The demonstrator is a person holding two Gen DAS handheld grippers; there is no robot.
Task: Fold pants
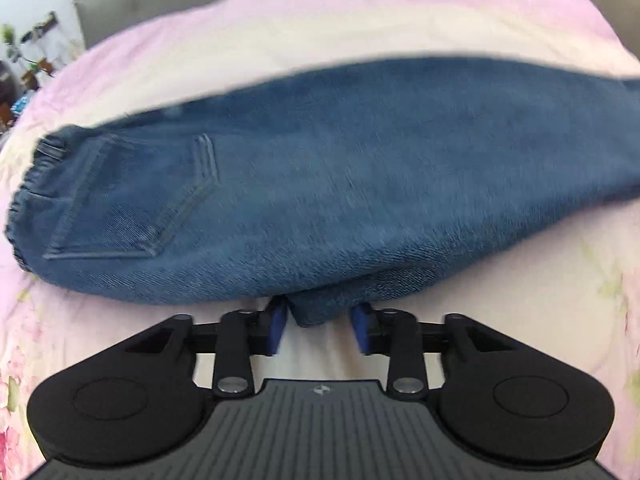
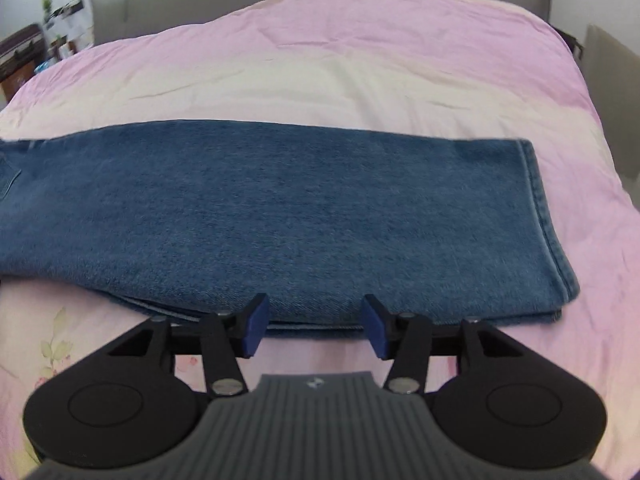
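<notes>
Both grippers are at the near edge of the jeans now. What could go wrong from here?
1. The left gripper is open around only a small corner of the jeans, so it may grab one layer or slip off.
2. The right gripper is open at the stacked edge; closing could catch the bedsheet too.

Blurred blue jeans [image 1: 320, 184] stretch across the middle of the frame on a pink bed [image 1: 360, 20], waistband at the left. At lower centre, the left gripper [image 1: 320, 322] has its fingers [image 1: 279, 320] spread around a denim corner.
</notes>
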